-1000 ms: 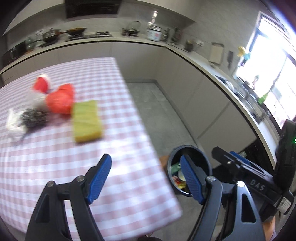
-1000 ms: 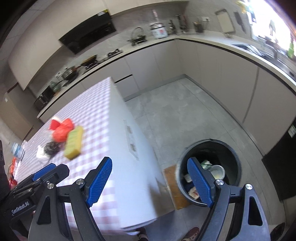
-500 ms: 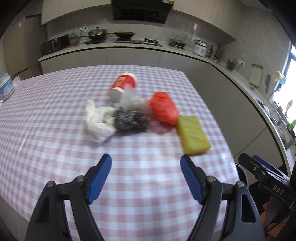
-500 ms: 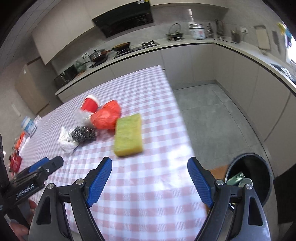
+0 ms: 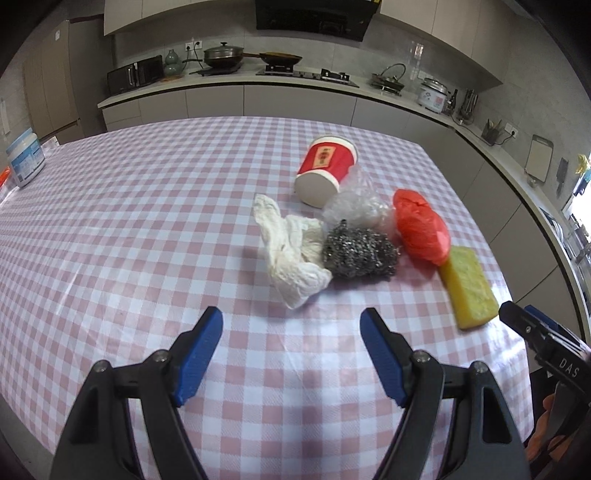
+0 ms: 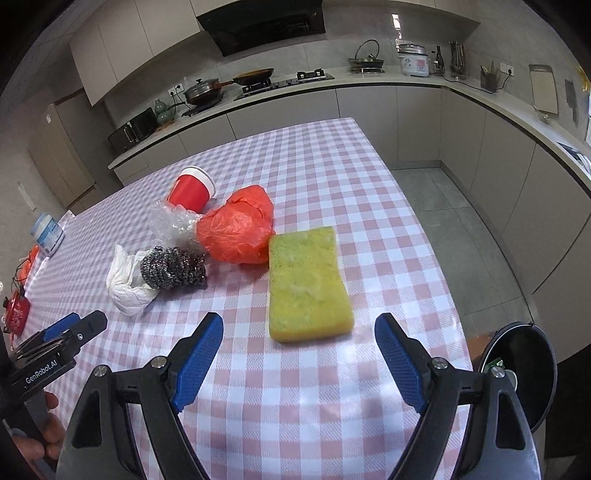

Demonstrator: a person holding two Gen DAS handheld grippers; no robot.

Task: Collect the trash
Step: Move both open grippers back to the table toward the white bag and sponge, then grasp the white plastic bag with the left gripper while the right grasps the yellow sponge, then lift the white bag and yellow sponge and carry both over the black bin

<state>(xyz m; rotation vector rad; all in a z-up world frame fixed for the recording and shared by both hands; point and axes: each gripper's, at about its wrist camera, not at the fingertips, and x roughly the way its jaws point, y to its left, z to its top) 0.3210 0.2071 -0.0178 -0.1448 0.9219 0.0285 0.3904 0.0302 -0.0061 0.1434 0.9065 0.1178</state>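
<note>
Both my tongs swung from the round black bin (image 6: 517,373) back over the table, left gripper (image 5: 291,354) and right gripper (image 6: 299,358) apart and empty, the rectangular yellow-green sponge (image 6: 306,284) at twelve o'clock as my likely next pick.

Kitchen with a checked table standing in front of an L-shaped counter

A pink-and-white checked cloth (image 5: 147,229) is covering the table in the near ground, with grey floor tiles (image 6: 454,206) showing to its right. A pale counter (image 6: 388,79) is running along the far wall and bending round down the right side, with plain flat-fronted cabinets (image 6: 295,110) sitting under it. A black range hood (image 6: 262,26) is hanging over the hob (image 6: 284,83), where a lidded pan (image 6: 201,90) and a frying pan (image 6: 255,75) are resting. A white rice cooker (image 6: 413,61) is standing further right, and a cutting board (image 6: 543,88) is leaning against the wall. Daylight is coming in from the far right.
</note>
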